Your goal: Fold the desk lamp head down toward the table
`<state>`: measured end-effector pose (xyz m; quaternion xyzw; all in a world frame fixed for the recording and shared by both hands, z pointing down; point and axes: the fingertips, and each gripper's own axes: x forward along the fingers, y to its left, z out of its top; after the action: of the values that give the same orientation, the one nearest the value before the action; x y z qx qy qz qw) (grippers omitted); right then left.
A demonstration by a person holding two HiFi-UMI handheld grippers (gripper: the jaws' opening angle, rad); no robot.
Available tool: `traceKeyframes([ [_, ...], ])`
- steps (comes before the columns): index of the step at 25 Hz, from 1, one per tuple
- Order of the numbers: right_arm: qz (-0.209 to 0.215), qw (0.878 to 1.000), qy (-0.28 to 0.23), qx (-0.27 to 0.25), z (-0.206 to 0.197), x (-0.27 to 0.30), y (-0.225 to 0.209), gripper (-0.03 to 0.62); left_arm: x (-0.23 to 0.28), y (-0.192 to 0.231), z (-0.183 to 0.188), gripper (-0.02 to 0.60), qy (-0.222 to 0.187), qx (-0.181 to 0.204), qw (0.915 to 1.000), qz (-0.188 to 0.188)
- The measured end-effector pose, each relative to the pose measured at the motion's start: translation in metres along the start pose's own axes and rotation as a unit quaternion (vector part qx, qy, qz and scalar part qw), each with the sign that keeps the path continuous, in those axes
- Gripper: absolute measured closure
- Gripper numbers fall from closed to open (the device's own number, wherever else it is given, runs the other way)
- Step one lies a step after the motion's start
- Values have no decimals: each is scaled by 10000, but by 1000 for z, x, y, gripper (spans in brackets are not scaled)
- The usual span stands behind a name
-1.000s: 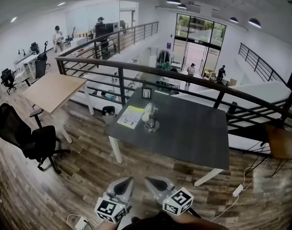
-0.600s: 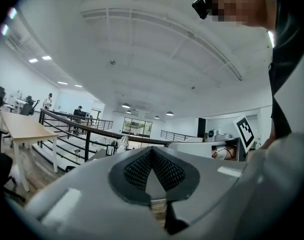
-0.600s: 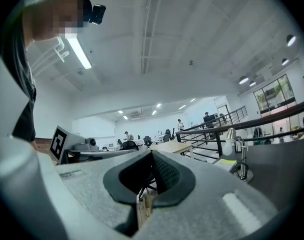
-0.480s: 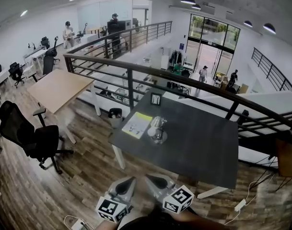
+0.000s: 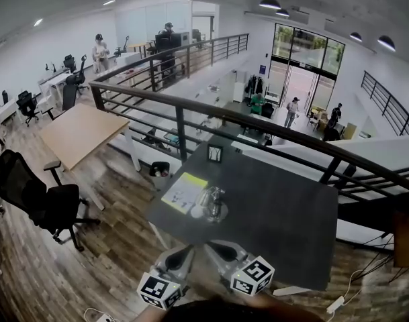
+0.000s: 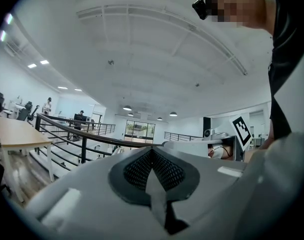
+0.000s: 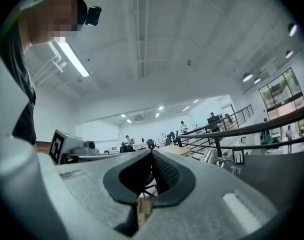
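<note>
The desk lamp (image 5: 211, 203) is a small silvery one on a round base, standing on the left part of the dark grey table (image 5: 285, 213); its pale head hangs low at the left. In the right gripper view the lamp (image 7: 226, 163) shows at the right, on the table top. My left gripper (image 5: 185, 252) and right gripper (image 5: 215, 249) are side by side at the bottom of the head view, just short of the table's near edge and apart from the lamp. Both are shut with nothing in them: left gripper (image 6: 152, 151), right gripper (image 7: 152, 154).
A yellow-and-white sheet (image 5: 184, 192) lies left of the lamp, and a small dark frame (image 5: 215, 153) stands at the table's far edge. A black railing (image 5: 258, 123) runs behind the table. A wooden desk (image 5: 76, 131) and a black office chair (image 5: 36, 196) stand at the left.
The table and lamp have come closer and lower in the head view as both grippers travelled together toward them. Both grippers stayed shut throughout.
</note>
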<state>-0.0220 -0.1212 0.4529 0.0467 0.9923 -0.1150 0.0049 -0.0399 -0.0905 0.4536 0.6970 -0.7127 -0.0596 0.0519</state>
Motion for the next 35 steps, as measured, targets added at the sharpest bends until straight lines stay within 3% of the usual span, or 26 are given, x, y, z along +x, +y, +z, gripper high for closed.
traceKeyframes([
  [7,-127,9999,-61,64,7,-10,-47,592,50,1,0,580,28,53,9999,-106],
  [18,-1152,9931,-226,34,18,-13,-111,591,125,9,-2,580,166,-23,9938,-1101],
  [24,-1923,9808,-293,139,12,9,-130,592,143,38,-8,580,383,-129,9825,-1816],
  [35,-2977,9540,-337,140,23,75,-169,591,177,109,21,580,592,-228,9594,-2750],
])
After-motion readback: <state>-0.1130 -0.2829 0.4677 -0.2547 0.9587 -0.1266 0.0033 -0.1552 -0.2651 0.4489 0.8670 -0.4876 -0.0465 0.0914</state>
